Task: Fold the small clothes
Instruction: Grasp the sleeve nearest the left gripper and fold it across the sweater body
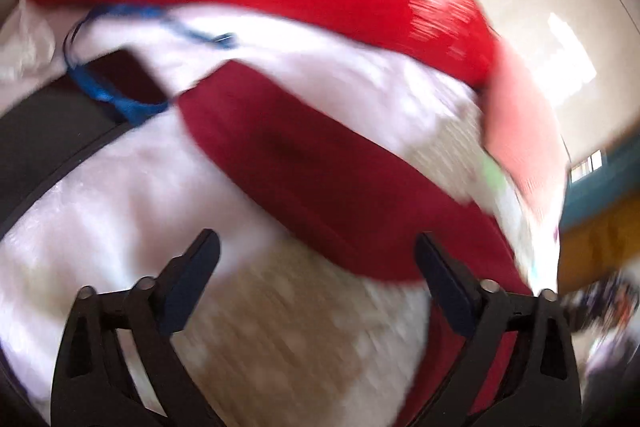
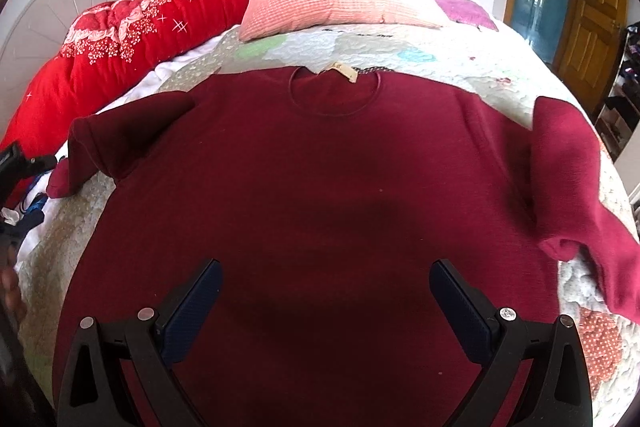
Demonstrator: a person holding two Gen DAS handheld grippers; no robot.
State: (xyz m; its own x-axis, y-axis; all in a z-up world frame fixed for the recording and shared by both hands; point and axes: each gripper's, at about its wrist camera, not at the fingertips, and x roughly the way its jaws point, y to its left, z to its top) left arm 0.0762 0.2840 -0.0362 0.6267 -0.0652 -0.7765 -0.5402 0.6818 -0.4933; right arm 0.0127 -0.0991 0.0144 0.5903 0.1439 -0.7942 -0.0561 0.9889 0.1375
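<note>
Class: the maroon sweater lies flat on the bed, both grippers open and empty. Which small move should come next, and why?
Probably close the left gripper on the nearby sleeve and fold it across the maroon sweater: both sleeves stick out sideways, and the right gripper hovers mid-body.

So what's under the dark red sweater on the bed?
The dark red sweater lies flat on a patchwork quilt, which shows around its collar and sleeves. The quilt beneath the body is covered, so anything else under it cannot be seen.
</note>
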